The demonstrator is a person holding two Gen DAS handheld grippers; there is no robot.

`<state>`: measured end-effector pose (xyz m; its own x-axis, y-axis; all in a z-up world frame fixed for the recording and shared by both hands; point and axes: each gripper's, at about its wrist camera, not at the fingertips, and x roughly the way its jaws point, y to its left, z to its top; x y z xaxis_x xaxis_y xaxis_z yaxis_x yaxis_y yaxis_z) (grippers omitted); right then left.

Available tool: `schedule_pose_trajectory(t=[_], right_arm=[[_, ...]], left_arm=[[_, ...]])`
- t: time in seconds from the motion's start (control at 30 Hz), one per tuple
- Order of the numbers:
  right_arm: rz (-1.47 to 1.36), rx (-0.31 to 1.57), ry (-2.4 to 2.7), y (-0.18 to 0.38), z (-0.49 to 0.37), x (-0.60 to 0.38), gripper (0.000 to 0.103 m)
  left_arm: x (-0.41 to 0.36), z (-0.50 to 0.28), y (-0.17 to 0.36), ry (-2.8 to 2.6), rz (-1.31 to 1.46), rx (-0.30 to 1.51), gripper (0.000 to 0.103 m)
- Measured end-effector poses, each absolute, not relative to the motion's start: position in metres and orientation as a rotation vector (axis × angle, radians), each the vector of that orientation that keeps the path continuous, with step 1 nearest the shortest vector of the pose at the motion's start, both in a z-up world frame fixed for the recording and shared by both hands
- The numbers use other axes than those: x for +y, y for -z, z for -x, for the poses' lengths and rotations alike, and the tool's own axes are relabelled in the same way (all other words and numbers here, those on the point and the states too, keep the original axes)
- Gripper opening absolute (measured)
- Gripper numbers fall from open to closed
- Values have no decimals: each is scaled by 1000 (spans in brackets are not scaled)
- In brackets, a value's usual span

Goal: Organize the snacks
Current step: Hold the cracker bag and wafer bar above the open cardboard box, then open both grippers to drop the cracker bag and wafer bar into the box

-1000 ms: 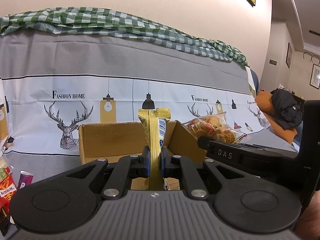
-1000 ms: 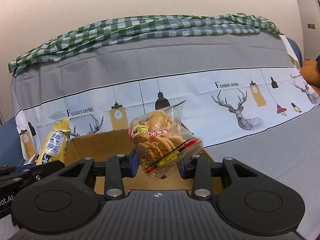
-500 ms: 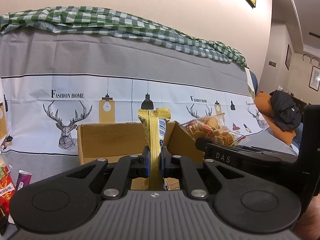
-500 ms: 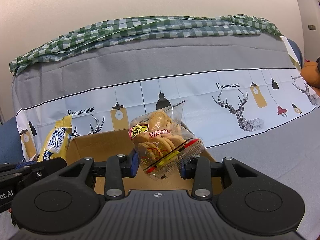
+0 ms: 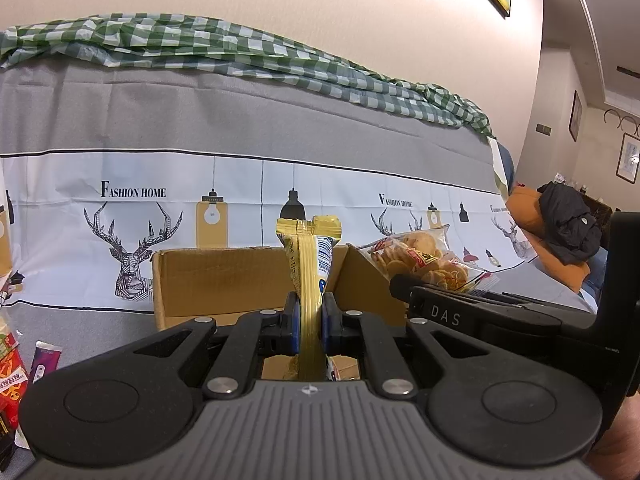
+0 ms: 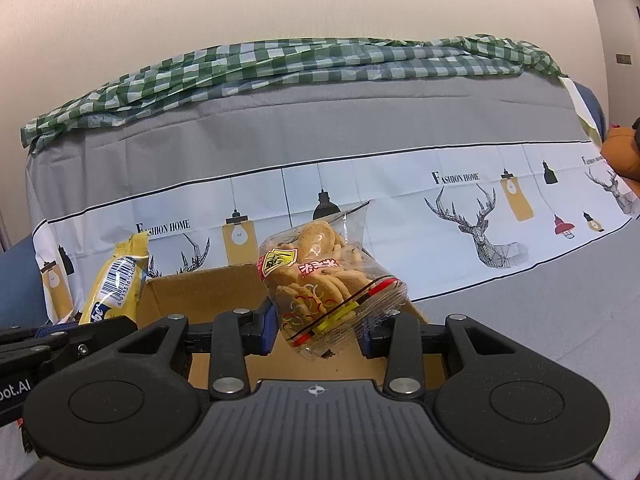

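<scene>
Left wrist view first: left gripper (image 5: 308, 326) has its jaws nearly together, clamped on a yellow packet (image 5: 308, 272) that stands upright between the blue pads (image 5: 292, 326). The packet sits in front of and partly over an open cardboard box (image 5: 224, 280), flaps up. Off to the right the right gripper (image 5: 460, 312) pokes in sideways with a clear cracker bag (image 5: 420, 264) on it, just beside the box's right flap. Bottom left edge has a few more snacks (image 5: 12, 368) lying on the grey cloth (image 5: 100, 120), which has a deer print band and a green checked cloth (image 5: 240, 52) bunched along the top.

Right wrist view: right gripper (image 6: 320, 330) has its jaws partway apart and clamped on the cracker bag (image 6: 324, 280), which is tilted, its top leaning left, hanging over the box (image 6: 208, 292) opening. On the left the yellow packet (image 6: 118, 284) shows its barcode side, held up by the left gripper (image 6: 60, 336) near the box's left wall. Both snacks are in the air at the box, neither one lying inside it.
</scene>
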<state>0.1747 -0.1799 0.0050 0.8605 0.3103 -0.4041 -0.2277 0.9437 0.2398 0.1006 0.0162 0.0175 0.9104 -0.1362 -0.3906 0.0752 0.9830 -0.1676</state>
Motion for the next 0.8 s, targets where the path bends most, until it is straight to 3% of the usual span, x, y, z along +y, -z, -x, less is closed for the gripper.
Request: schedule_pose_trajectory(t=[0.13,0.2,0.23,0.27,0.33,0.67,0.8], right_arm=[[-190,451,-285,-5,-174,-180,39],[-195,459,-292,-4,-174,-180,42],[-197,467,-293,-4,-175,-180,47],[-198,471,-289,-3,-175,-179,57],[-192,462,-278,-4,-173,-178,63],[-166,450,-281,-5,-174,-171,66],[-169,418,-289,-6,-170,-166,69]], left_arm=[[17,-102,-17,130,160,419,11],[16,-103,-16,147,168,427,18],[16,-103,-16,145,168,424,28],[16,-103,-16,144,167,420,32],[16,-103,-17,139,169,418,33],[22,-103,-15,111,209,394,34],[25,-99,-15,98,196,364,44]])
